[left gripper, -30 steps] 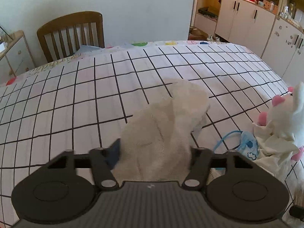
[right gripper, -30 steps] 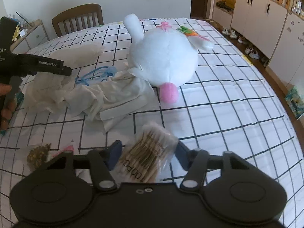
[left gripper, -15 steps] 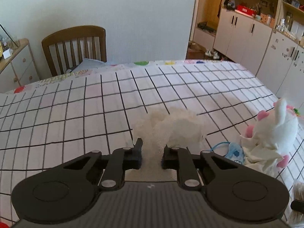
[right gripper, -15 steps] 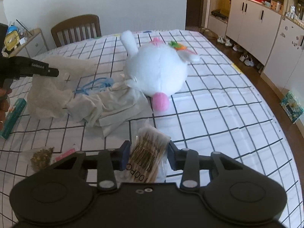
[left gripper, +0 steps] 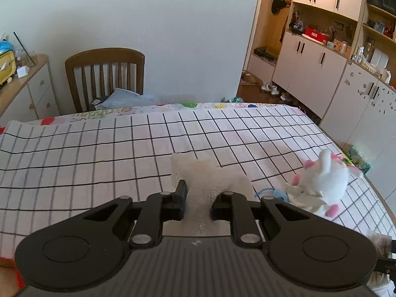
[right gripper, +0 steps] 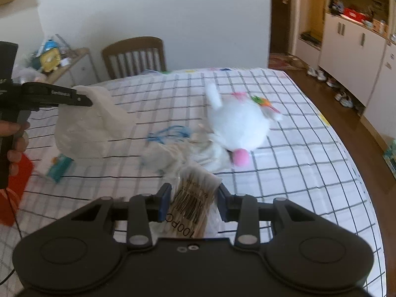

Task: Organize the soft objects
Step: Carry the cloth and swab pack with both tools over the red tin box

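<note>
My left gripper (left gripper: 197,204) is shut on a fluffy white towel (left gripper: 210,177) and holds it lifted above the checked tablecloth (left gripper: 99,153); the towel hangs from it in the right wrist view (right gripper: 91,123). My right gripper (right gripper: 191,201) is shut on a clear bag of cotton swabs (right gripper: 194,198) raised over the table. A white plush rabbit (right gripper: 238,123) lies mid-table, also at the right in the left wrist view (left gripper: 326,175). A crumpled cream cloth (right gripper: 188,153) and a blue face mask (right gripper: 170,132) lie beside it.
A wooden chair (left gripper: 106,76) stands at the table's far edge. A teal packet (right gripper: 59,169) and something red (right gripper: 17,185) lie at the left. White cabinets (left gripper: 334,79) line the right wall. A side cabinet (left gripper: 22,91) stands far left.
Both grippers closed, the left on the towel and the right on the swab bag, and both rose, lifting them off the table. The table objects now look farther away.
</note>
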